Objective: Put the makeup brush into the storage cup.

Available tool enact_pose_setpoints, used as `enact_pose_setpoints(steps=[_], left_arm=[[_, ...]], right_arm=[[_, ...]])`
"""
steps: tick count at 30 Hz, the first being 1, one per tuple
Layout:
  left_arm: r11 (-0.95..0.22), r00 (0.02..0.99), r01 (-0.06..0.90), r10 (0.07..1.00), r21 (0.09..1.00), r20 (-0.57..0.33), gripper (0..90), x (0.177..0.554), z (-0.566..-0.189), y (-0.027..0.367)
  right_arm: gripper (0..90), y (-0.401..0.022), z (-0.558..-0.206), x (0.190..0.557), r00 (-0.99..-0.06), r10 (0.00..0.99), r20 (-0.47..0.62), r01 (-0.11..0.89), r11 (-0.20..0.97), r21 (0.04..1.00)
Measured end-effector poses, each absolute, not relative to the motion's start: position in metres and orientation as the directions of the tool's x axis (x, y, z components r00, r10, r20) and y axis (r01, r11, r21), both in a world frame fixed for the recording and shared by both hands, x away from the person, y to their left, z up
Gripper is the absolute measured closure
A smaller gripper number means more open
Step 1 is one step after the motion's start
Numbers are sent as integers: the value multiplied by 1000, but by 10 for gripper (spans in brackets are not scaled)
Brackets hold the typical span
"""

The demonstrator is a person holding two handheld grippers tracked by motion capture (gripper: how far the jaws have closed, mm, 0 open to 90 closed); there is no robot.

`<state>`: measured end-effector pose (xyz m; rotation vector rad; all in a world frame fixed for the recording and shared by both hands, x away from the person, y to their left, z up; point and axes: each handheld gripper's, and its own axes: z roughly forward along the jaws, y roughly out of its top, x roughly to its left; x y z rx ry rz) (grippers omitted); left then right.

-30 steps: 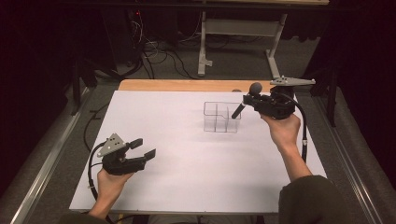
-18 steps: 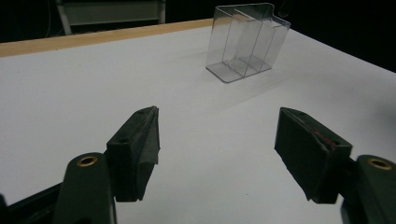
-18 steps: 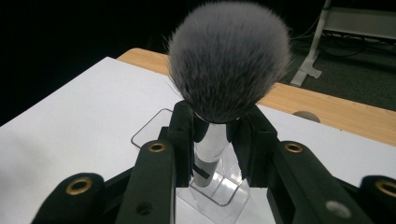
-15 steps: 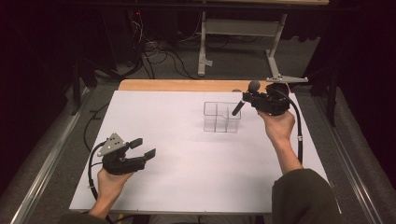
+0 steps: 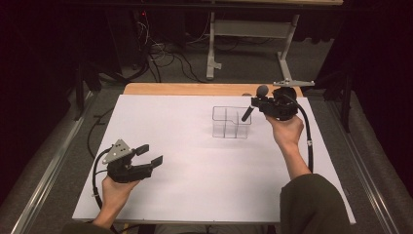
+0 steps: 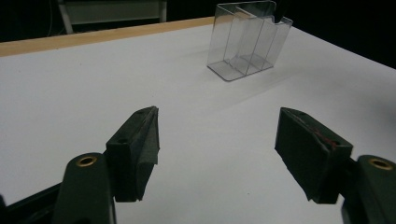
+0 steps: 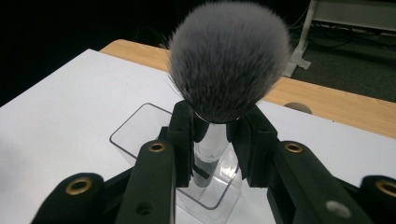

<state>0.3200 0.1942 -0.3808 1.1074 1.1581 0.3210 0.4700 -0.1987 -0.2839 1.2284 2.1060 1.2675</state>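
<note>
A makeup brush [image 7: 229, 60] with a round grey bristle head stands between the jaws of my right gripper [image 7: 212, 140], which is shut on its neck. In the high view the right gripper [image 5: 254, 103] holds the brush [image 5: 262, 90] tilted, its dark handle pointing down over the right side of a clear plastic organizer [image 5: 231, 122]. The organizer [image 7: 140, 130] has several compartments and stands at the back of the white table. My left gripper [image 5: 152, 153] rests open near the front left, nothing between its jaws. From the left gripper [image 6: 217, 114] the organizer [image 6: 247, 42] is seen far ahead.
The white table top [image 5: 195, 185] has a wooden strip [image 5: 185, 89] along its far edge. Beyond it stand a white metal frame [image 5: 253, 34] and cables on the floor [image 5: 165, 53]. A cable [image 5: 308, 141] trails from the right gripper along the forearm.
The right gripper with the brush has shifted slightly left and toward the far edge, beside the organizer. The left gripper has stayed still.
</note>
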Motion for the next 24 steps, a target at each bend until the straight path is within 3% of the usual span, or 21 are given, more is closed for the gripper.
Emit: enact_pose_setpoints(steps=[24], left_arm=[[466,440,313,701,827,-561,305,318,-380,194]], right_arm=[[716,-185,-299,479,-538,840,74,520,261,814]])
